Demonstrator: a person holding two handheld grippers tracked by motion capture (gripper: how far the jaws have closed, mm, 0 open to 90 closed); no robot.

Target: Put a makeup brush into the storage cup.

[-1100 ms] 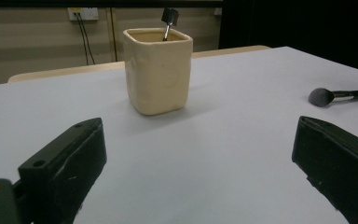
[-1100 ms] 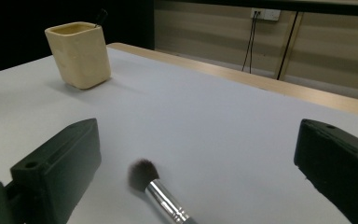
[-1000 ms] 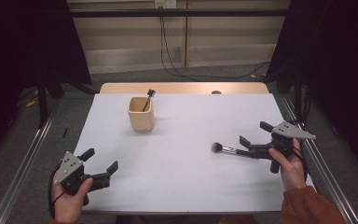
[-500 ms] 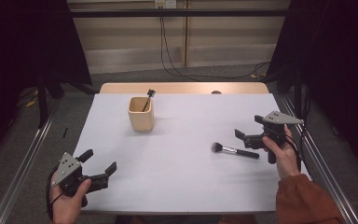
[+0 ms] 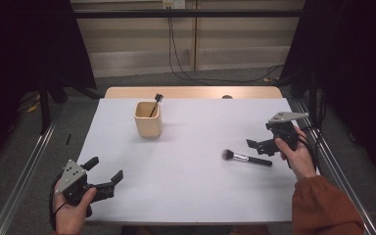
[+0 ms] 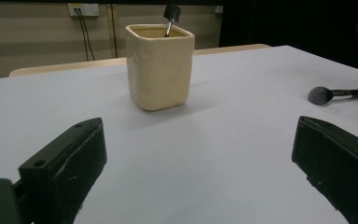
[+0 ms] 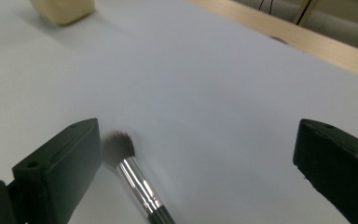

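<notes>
The makeup brush (image 5: 247, 158) lies flat on the white table cover (image 5: 191, 186), to the right of centre, with its dark bristle head pointing left and its black handle pointing right toward the right gripper (image 5: 260, 145). A silver ferrule joins head and handle. In the right gripper view the brush (image 7: 137, 179) sits just beside the left-hand jaw, its blurred bristle tip near that jaw's end and its ferrule running down to the bottom edge; nothing lies between the two jaws, which stand wide apart and hold nothing. In the high view that gripper is held in the person's right hand (image 5: 296, 156), just above and beside the handle end of the brush; whether it touches the brush cannot be told.

The left gripper (image 5: 104, 176) rests low near the front left corner of the table, held in the person's left hand (image 5: 71, 210), with its jaws also spread wide and empty. From the left gripper view the beige square cup (image 6: 159, 65) stands upright ahead, with a small dark-tipped brush (image 6: 170, 16) leaning inside it, and the makeup brush (image 6: 335, 94) lies off to the right, well apart from the cup. In the high view the cup (image 5: 148, 119) stands toward the far left of the cover.
</notes>
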